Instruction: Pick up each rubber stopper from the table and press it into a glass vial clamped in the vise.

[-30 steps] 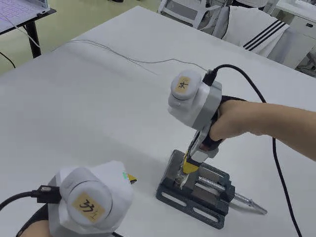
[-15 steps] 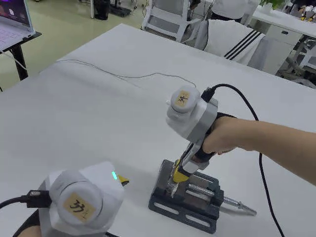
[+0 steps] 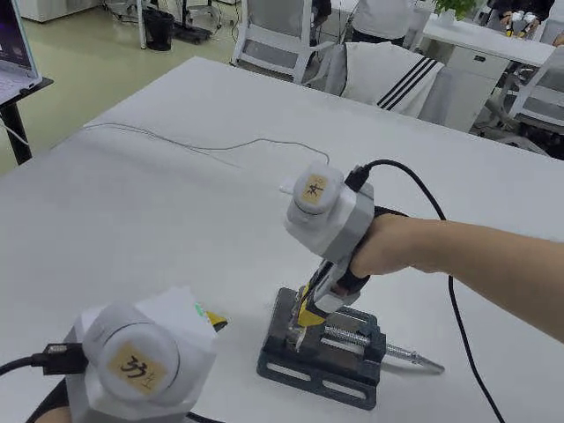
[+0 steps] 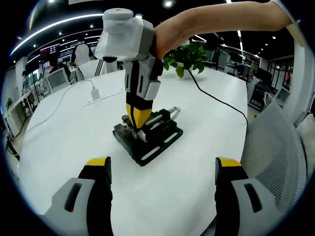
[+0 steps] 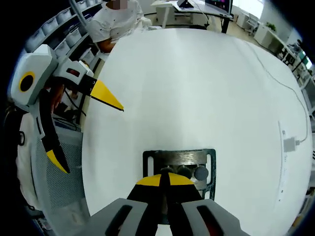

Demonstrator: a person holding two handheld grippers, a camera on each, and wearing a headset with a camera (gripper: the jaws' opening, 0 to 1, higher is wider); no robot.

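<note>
Left gripper (image 4: 162, 164): low over white table (image 3: 132, 203) at lower left of head view, jaws spread wide, nothing held, aimed at vise from well apart. Thin wire (image 3: 176, 143) across table farther back. Right of centre, black vise (image 3: 317, 363) flat on table, screw handle (image 3: 414, 357) out to its right. Right gripper (image 5: 165, 178) upright over vise's left end, pointing straight down, yellow tips pressed together with barely a slit, right down at the vise jaws; stopper under or between them: cannot tell. In right gripper view, two round grey tops (image 5: 201, 172) clamped in a row just right of the tips; vials or stoppers, cannot tell which. Hand (image 3: 379, 247) around the grip, forearm (image 3: 493, 264) out to right edge, black cable (image 3: 458, 317) looping behind.
</note>
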